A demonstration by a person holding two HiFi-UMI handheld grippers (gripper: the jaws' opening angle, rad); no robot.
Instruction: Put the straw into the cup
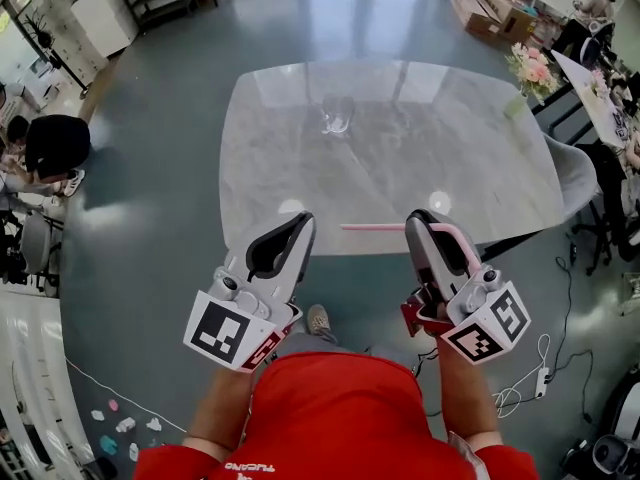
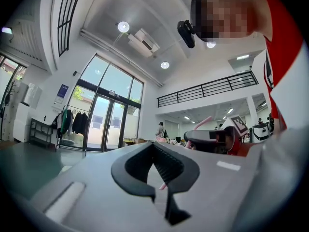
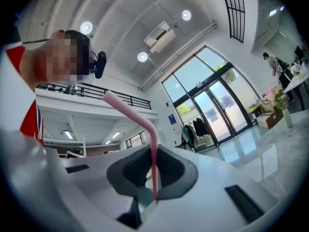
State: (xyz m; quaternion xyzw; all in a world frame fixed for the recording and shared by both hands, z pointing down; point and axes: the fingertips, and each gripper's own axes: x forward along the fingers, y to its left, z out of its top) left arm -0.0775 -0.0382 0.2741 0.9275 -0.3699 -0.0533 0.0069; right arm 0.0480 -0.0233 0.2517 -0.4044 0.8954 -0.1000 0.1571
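Observation:
A clear glass cup [image 1: 338, 115] stands on the far side of the marble table [image 1: 480, 168]. My right gripper [image 1: 420, 226] is over the table's near edge, shut on a pink bendy straw [image 1: 372, 227]. The straw's long end sticks out to the left and its bent end curves back over the gripper. In the right gripper view the straw [image 3: 150, 144] rises from between the pads of that gripper [image 3: 153, 187]. My left gripper [image 1: 297, 230] hovers beside it at the same edge, shut and holding nothing. In the left gripper view its jaws [image 2: 161, 178] meet, and the right gripper [image 2: 212, 140] shows beyond them.
A person [image 1: 55, 146] sits at a desk on the left. Flowers [image 1: 533, 68] stand near the table's far right corner. A grey chair [image 1: 585, 183] is at the table's right side. Cables [image 1: 520, 388] lie on the floor at lower right.

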